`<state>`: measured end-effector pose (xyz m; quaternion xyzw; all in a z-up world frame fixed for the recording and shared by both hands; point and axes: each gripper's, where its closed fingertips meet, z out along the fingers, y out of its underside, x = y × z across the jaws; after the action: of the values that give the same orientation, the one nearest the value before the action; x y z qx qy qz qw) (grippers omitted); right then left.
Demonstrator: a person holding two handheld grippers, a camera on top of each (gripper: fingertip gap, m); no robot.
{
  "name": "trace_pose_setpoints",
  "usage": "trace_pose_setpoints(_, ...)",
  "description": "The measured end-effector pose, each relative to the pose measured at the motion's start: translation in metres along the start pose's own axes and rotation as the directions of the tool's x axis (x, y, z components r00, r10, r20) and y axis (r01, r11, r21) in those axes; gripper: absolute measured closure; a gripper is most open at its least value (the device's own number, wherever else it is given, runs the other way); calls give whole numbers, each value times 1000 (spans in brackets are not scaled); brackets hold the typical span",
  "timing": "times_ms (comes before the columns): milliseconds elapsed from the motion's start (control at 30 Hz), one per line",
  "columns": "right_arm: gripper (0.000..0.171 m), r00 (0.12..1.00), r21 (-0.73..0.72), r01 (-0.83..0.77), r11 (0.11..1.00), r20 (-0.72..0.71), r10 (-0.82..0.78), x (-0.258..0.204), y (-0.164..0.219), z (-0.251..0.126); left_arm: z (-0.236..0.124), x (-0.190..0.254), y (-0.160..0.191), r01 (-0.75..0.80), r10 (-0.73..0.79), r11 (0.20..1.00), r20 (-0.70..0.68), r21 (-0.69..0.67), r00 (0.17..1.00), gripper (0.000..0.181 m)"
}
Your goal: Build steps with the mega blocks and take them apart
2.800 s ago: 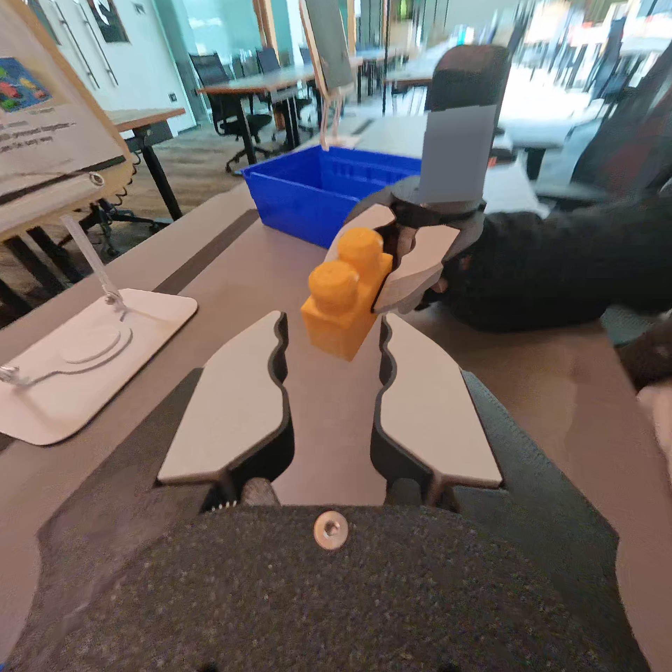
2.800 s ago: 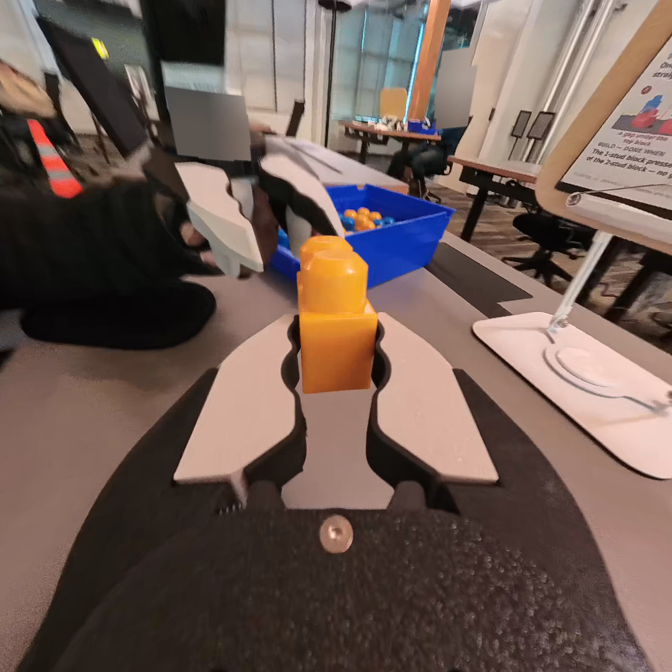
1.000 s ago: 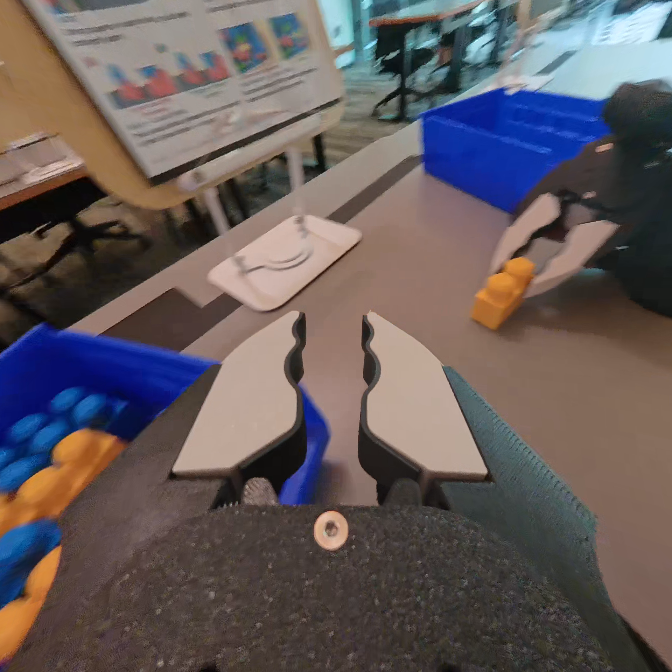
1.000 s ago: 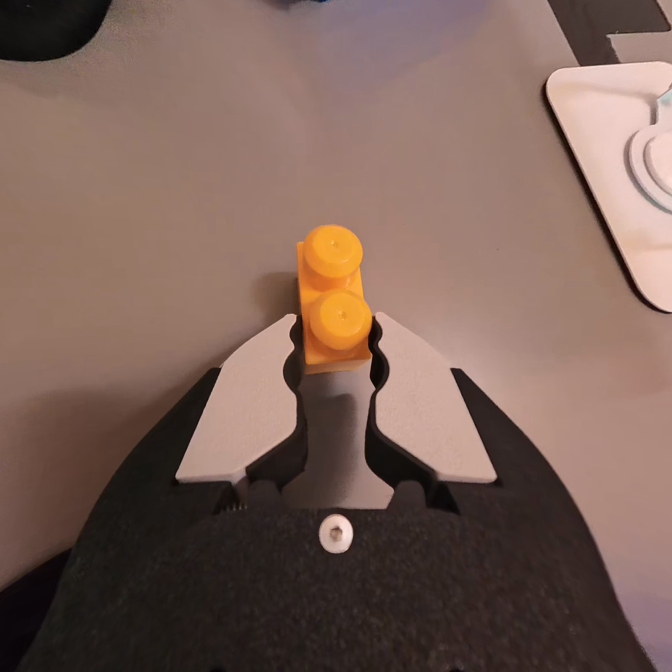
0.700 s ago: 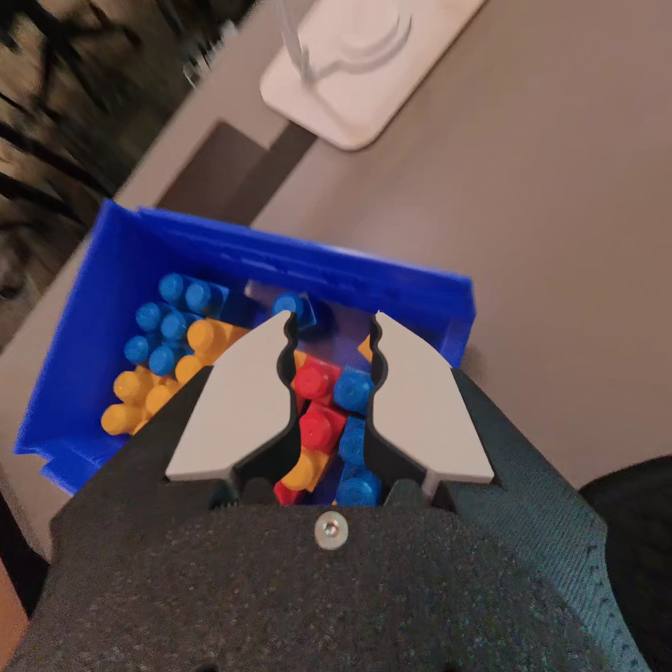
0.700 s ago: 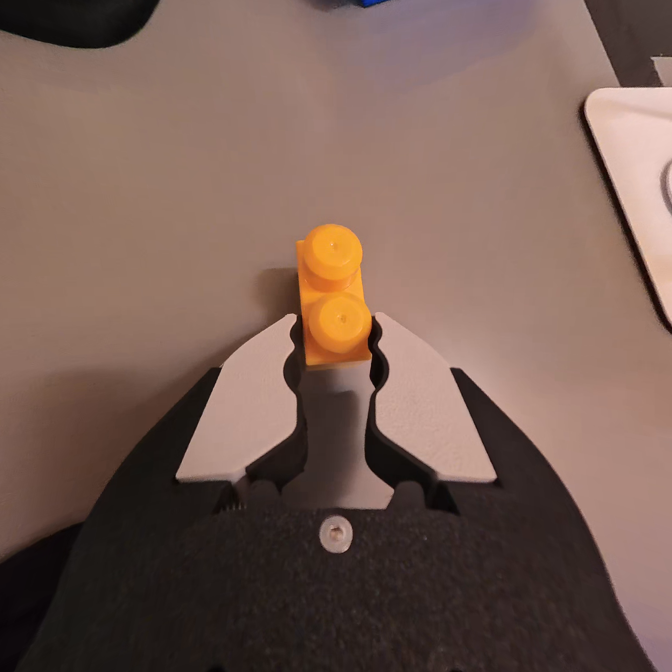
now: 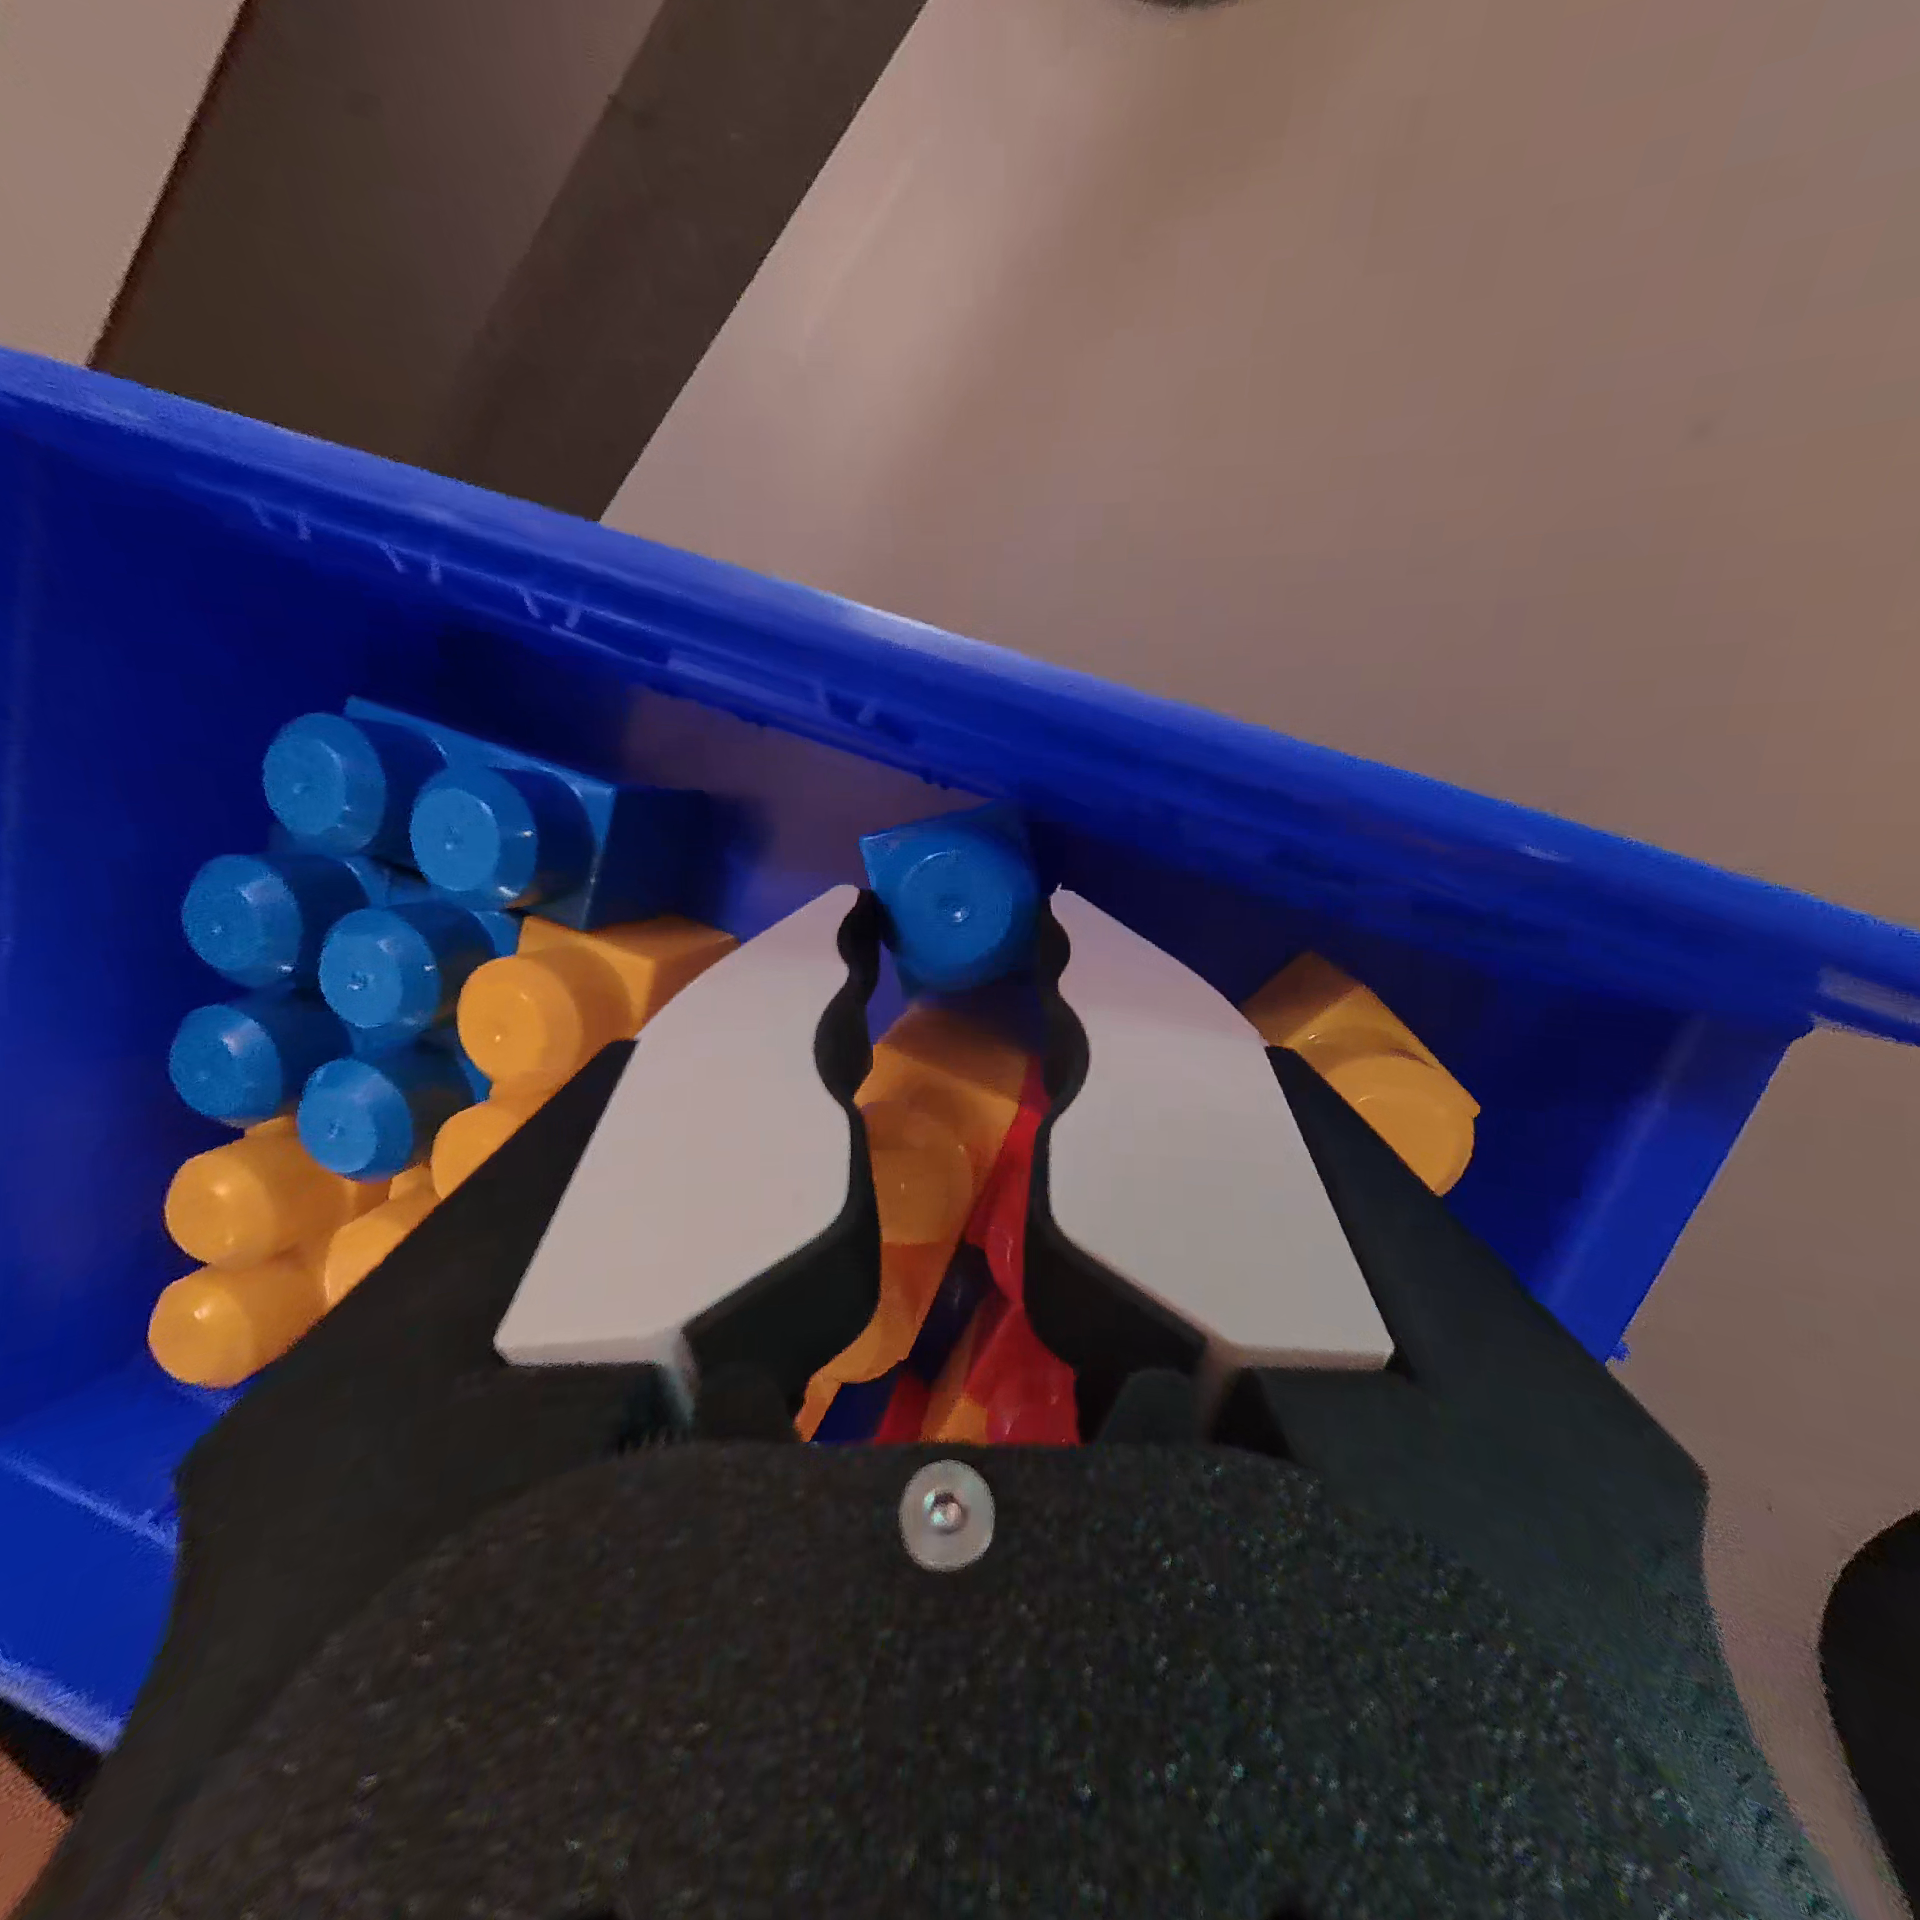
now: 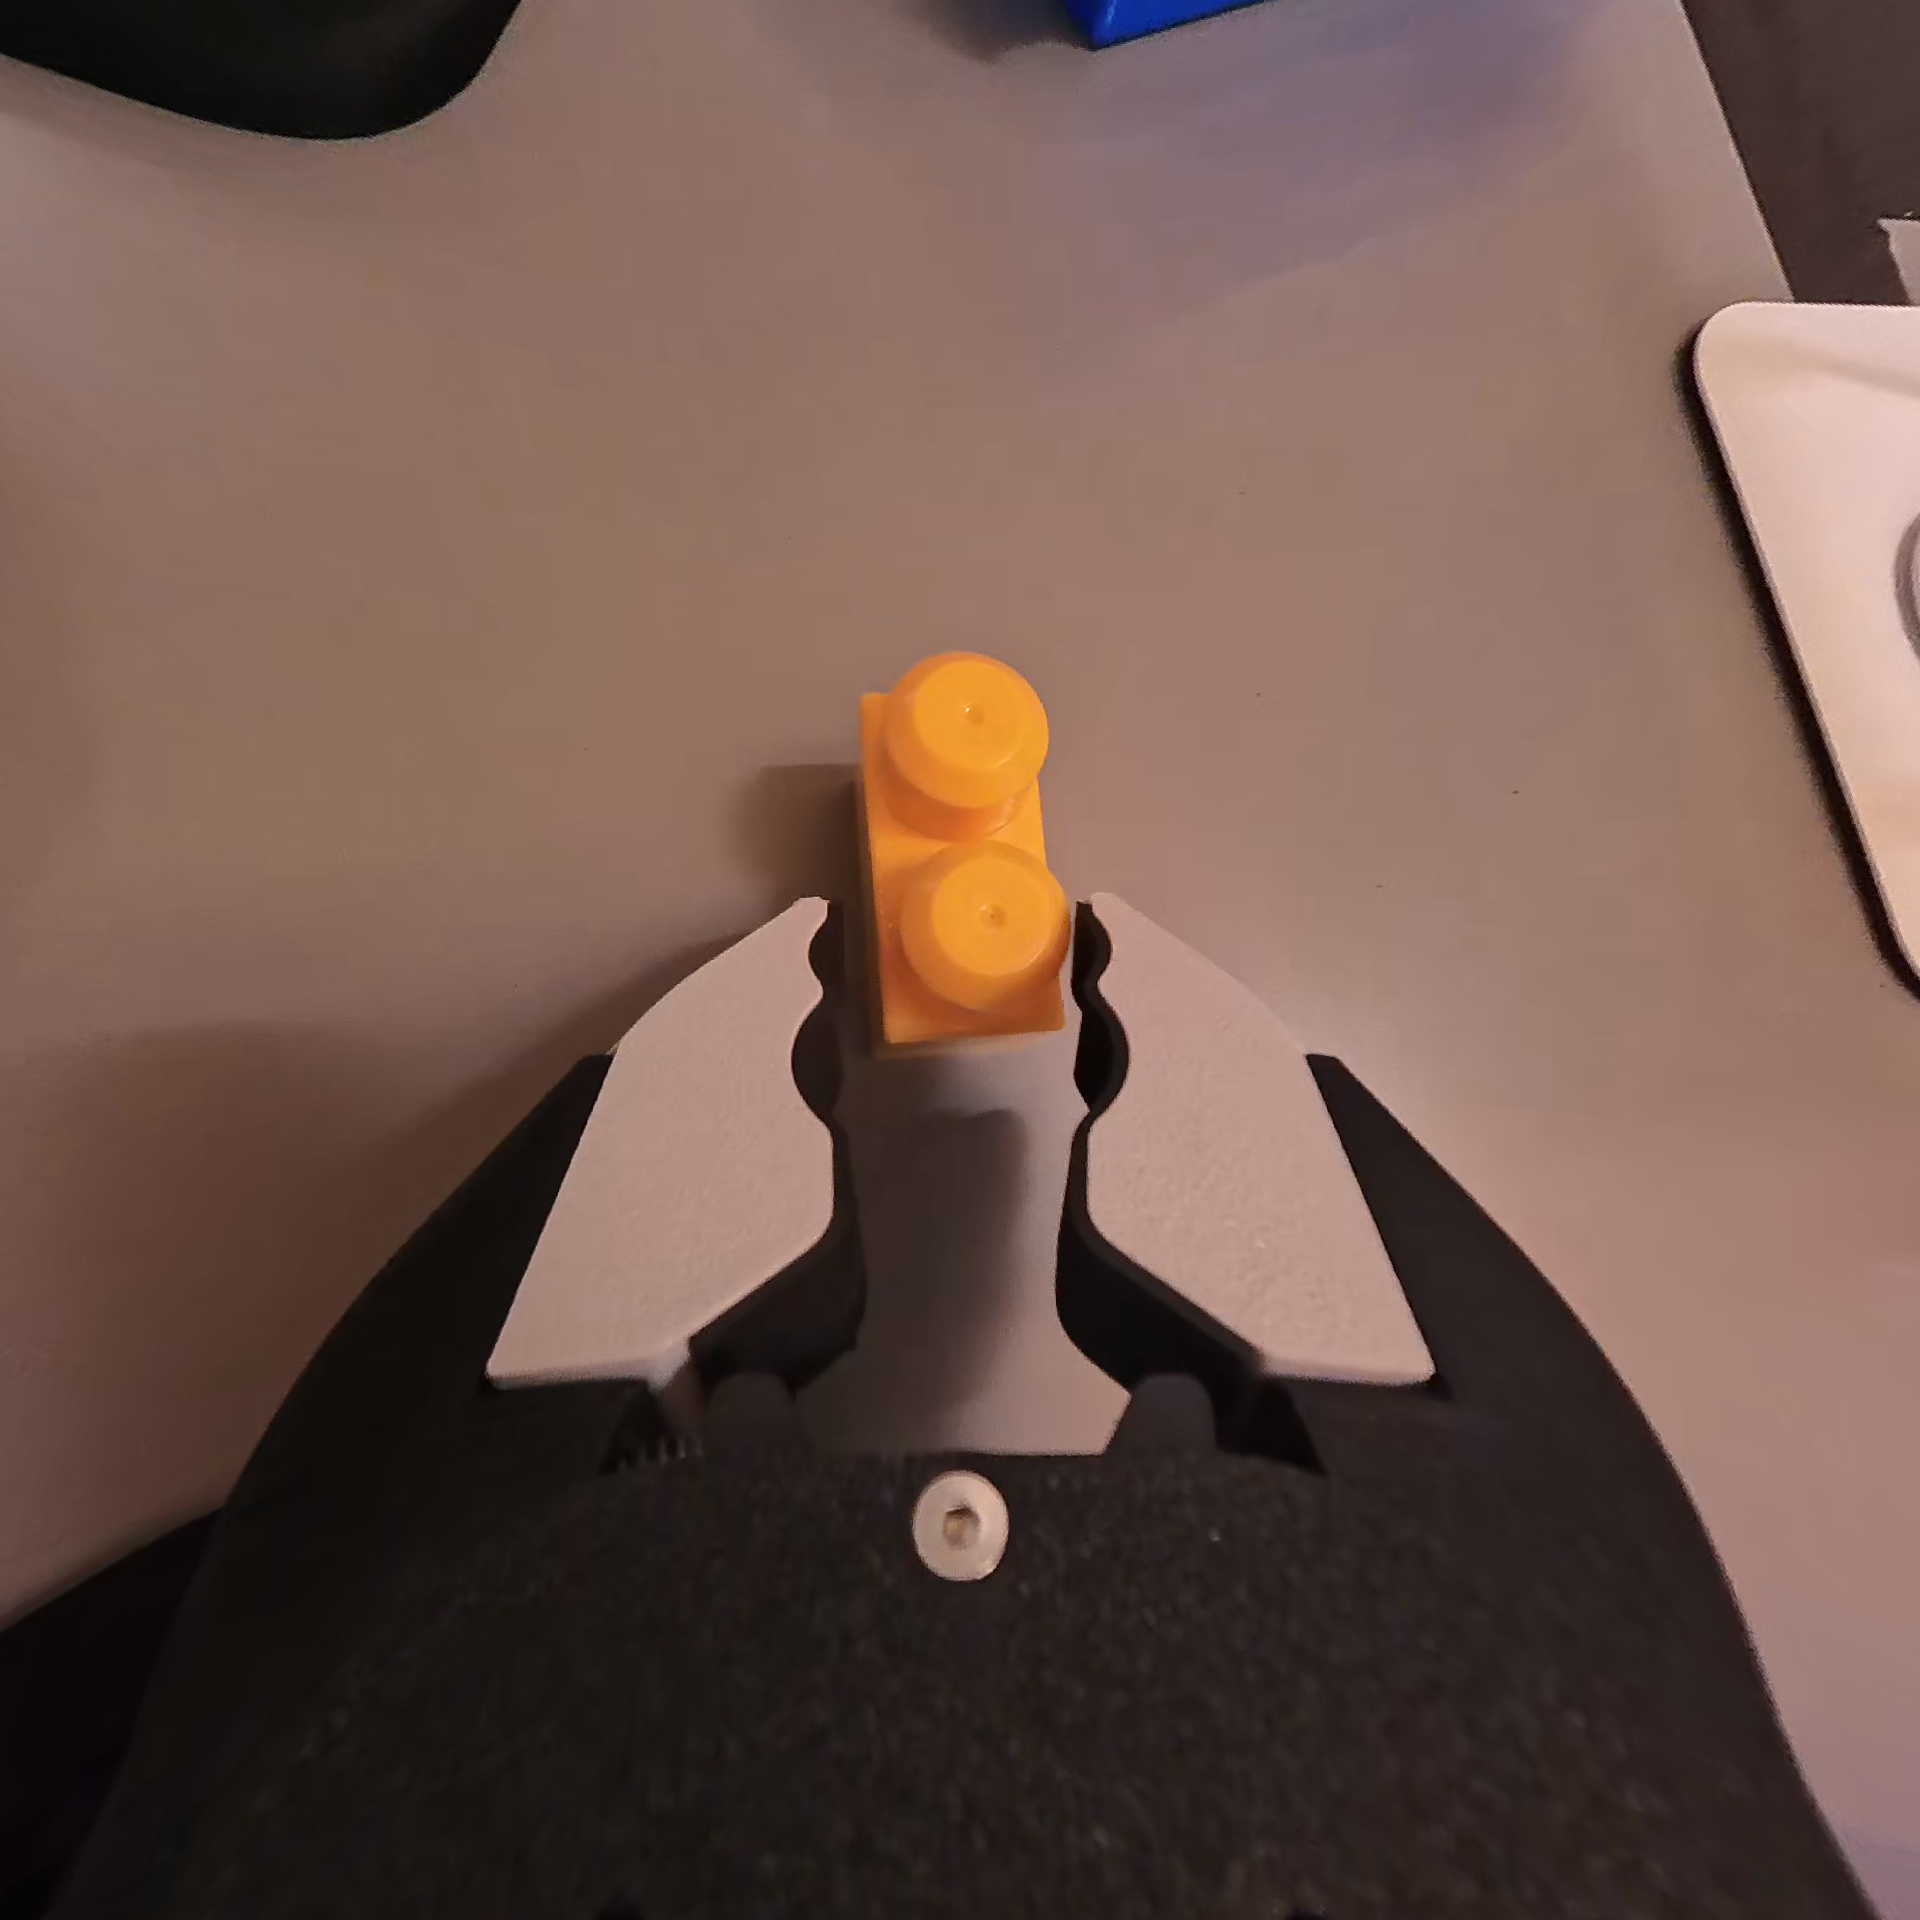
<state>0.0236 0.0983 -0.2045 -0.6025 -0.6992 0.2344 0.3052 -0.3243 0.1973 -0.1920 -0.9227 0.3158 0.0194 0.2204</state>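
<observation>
In the right wrist view, an orange two-stud block stands on the grey table, studs up. My right gripper straddles its near end with the jaws slightly apart; a thin gap shows on the left side. In the left wrist view, my left gripper is down inside the blue bin, and its fingertips press both sides of a small blue one-stud block by the bin's far wall. Blue blocks, orange blocks and red blocks lie in the bin.
A white stand base lies at the right edge of the table. A corner of a blue bin shows at the top. A dark sleeve lies at the top left. A dark strip runs beyond the bin. The gap from one gripper's tips to the other's is roughly 35 centimeters.
My left gripper swung away from the orange block to the bin, dropped into it and closed around the blue one-stud block. My right gripper set the orange block on the table and loosened slightly.
</observation>
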Motion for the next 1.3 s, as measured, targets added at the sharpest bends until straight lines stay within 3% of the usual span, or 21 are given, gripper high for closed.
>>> trace_pose_setpoints(267, 129, 1000, -9, -10, 1000, -7, 10, 2, 3, 0, -31, -10, -4, -65, 61, 997, 80, 43, 995, 152)
trace_pose_setpoints(467, 129, 1000, -17, -13, 1000, -6, 13, 2, 4, 0, -94, -12, -27, -111, 87, 982, 159, 151, 983, 152)
trace_pose_setpoints(733, 129, 1000, -23, -21, 1000, -7, 21, 2, 7, 0, -150, 90, -87, -349, 321, 887, 141, 303, 937, 152)
trace_pose_setpoints(1033, 129, 1000, -41, -14, 999, 0, 14, 0, 10, 2, -140, 227, -112, -516, 573, 750, -17, 414, 819, 153)
trace_pose_setpoints(1300, 129, 1000, -66, -12, 998, 0, 12, 0, 16, 5, -94, 279, -103, -493, 621, 744, -195, 451, 759, 152)
